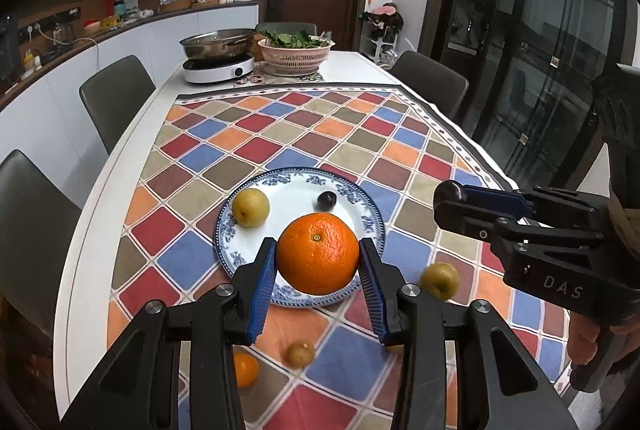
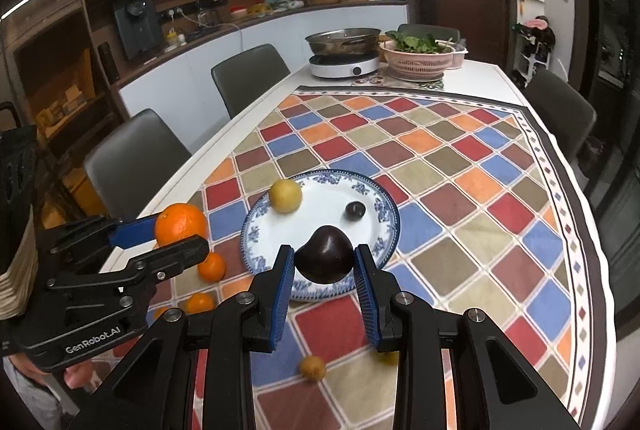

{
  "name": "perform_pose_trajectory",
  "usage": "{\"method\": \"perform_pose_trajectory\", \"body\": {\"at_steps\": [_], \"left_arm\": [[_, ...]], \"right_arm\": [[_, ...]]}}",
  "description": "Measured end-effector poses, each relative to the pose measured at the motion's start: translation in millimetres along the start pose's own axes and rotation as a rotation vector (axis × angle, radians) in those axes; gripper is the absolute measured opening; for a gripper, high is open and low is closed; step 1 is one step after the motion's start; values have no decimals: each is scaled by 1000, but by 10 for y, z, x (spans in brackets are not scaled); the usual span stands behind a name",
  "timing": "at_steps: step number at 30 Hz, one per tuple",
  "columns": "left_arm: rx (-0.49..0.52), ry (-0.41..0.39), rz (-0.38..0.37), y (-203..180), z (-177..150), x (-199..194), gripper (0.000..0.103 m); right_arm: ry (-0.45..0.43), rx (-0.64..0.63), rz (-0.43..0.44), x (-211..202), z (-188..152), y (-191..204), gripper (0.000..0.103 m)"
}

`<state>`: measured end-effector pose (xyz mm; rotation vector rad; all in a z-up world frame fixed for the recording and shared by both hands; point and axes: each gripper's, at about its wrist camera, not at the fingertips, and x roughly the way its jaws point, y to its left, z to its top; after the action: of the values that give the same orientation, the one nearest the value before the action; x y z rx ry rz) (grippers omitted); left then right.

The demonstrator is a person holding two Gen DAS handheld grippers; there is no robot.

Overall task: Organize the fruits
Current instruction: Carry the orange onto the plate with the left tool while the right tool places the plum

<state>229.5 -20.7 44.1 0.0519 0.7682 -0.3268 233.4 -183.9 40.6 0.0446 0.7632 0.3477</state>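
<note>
Orange (image 1: 318,253) clamped in the left gripper (image 1: 318,262), dark fruit (image 2: 325,255) pinched in the right gripper (image 2: 325,266), both carried above the plate (image 1: 294,190). Either round fruit, released high, could roll off the rim.

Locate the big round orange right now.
The big round orange is clamped in the left gripper, raised above the near rim of the blue-patterned white plate; left of the plate in the right wrist view.
</note>
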Motion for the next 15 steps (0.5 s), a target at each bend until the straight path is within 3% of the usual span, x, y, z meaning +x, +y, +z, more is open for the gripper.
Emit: {"method": "perform_pose_trajectory", "body": {"at_steps": [15], "left_arm": [[-18, 82, -42, 324, 244, 796, 40]], "right_arm": [[156, -50, 33, 953, 291, -152, 32]]}}
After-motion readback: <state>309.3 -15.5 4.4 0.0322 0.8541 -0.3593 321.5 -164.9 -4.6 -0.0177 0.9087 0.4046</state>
